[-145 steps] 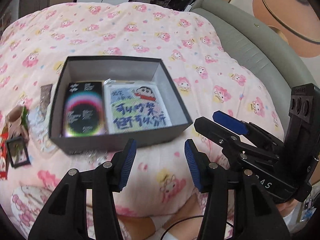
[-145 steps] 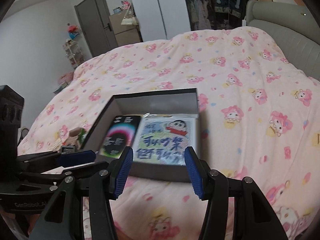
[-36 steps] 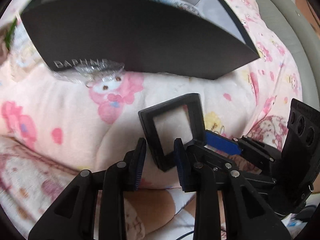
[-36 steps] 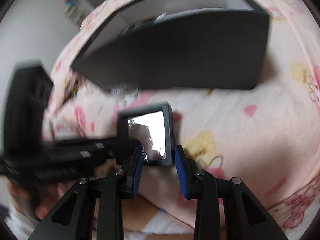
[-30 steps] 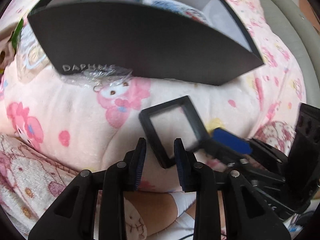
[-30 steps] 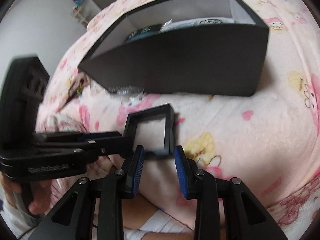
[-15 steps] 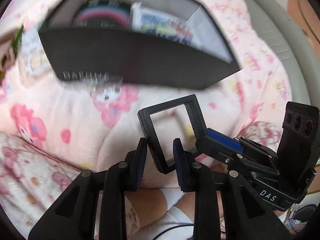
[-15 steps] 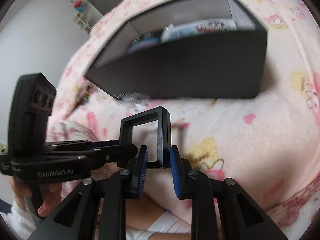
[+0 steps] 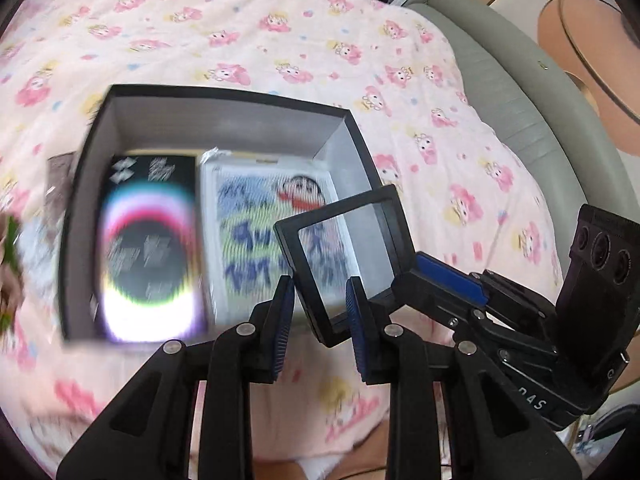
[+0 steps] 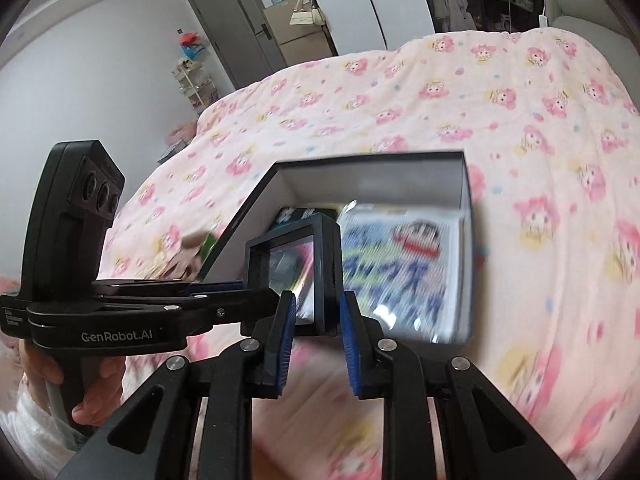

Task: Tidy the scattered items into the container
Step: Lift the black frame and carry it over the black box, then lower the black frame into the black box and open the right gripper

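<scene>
Left to right, left-wrist view: scattered items are lying blurred on the quilt at the left edge, too smeared to identify; next, the box is sitting open with a dark card on its left half and a cartoon card on its right half, both lying flat. Right of centre, the frame — a black square frame with a clear window — is being held in the air over the box's near right corner, tilted, its window facing the camera

The left gripper is pinching the frame's lower left edge, blue pads pressing on the rim. The right gripper is reaching in from the right and clamping the frame's right side; in the right-wrist view the right gripper is closing on the frame edge-on, while the left one is entering from the left

Key relation: the box opening is lying ahead of and below the frame, slightly to its left — both tools are equally near, sharing the hold. Judged step: carrying the frame over the near wall for lowering onto the cartoon card. Likely risk: the two grips twisting the frame if they are not moving together
</scene>
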A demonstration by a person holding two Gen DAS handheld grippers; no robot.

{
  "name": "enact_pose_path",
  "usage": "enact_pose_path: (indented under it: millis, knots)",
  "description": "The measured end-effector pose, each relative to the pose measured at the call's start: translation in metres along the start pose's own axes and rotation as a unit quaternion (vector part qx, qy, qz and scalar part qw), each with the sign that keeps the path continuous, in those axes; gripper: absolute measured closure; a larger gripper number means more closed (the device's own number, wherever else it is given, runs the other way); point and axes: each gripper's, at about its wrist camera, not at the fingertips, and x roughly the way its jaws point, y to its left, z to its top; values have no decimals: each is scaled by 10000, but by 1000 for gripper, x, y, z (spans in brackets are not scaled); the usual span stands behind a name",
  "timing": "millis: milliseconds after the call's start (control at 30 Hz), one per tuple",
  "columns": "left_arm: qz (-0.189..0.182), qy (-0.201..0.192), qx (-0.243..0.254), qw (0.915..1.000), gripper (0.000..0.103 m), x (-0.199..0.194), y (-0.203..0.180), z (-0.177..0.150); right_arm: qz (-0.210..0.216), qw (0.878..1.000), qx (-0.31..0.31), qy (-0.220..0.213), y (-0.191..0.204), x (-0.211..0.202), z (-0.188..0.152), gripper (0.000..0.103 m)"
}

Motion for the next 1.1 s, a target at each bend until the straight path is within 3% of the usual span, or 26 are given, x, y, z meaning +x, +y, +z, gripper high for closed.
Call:
enact_pose_path:
  millis: [200, 300, 400, 500, 667, 767, 867, 933, 1100]
  knots:
    - [-14, 560, -254, 9981, 78, 65, 30, 53, -74, 9988, 16, 480, -42, 62, 41, 84]
    - [185, 771, -268, 9965, 78, 90, 43, 63, -241, 9975, 86, 652, -55, 91, 43, 84]
    - [158, 1051, -401, 9935, 78, 111, 55, 67, -228, 9966, 32, 786, -56, 108, 39, 84]
    - [109, 1215, -452, 9915, 78, 124, 59, 68, -167, 9963, -26, 841, -54, 112, 36, 83]
    - [181, 977, -431, 9941, 78, 98, 57, 66, -269, 9968, 16, 748, -54, 105, 39, 84]
    - [449, 1354, -99, 9897, 78, 95, 50, 51, -355, 9986, 133, 380, -60, 82, 53, 84]
    - [444, 1724, 116, 9840, 78, 104, 40, 37, -756, 9962, 409, 113, -72, 79, 71, 84]
    - [556, 1788, 246, 9820, 78, 111, 31, 33, -1029, 9936, 466, 56, -76, 81, 72, 84]
    - [548, 1855, 404, 9803, 78, 125, 11, 40, -958, 9948, 339, 113, -77, 79, 55, 84]
